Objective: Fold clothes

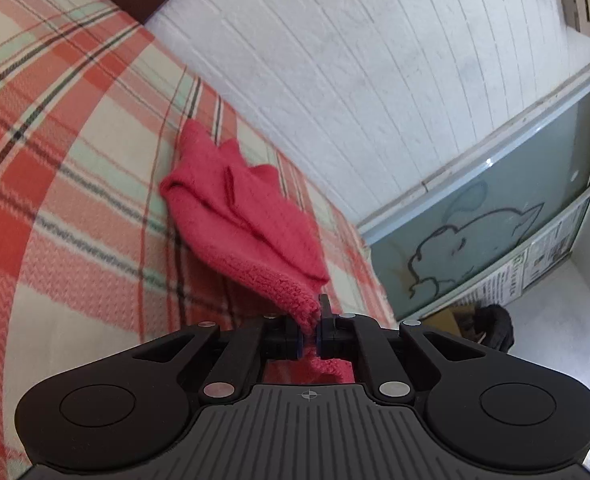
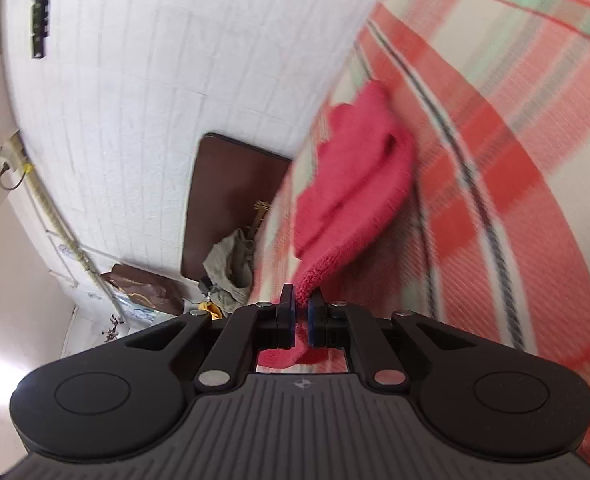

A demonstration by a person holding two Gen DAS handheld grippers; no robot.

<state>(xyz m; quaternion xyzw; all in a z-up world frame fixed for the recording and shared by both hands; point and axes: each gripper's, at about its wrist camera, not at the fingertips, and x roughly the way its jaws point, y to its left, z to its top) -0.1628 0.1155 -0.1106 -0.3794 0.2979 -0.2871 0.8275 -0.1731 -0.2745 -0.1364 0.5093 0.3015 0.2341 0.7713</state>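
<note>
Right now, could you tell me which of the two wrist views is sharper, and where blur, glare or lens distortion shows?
Left wrist view: mostly sharp, the red knitted cloth shows its weave, and the white brick-pattern wall bows from the fisheye. Right wrist view: motion blur smears the red-and-cream plaid blanket and the cloth's far end; a bright glare patch washes out the lower left corner.

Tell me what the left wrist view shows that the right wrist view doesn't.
Only the left wrist view shows the green glass panel with a cartoon outline. Only the right wrist view shows the dark brown board against the wall and the brown bag. Both show the red cloth on the plaid blanket, a corner clamped between closed fingers.
</note>
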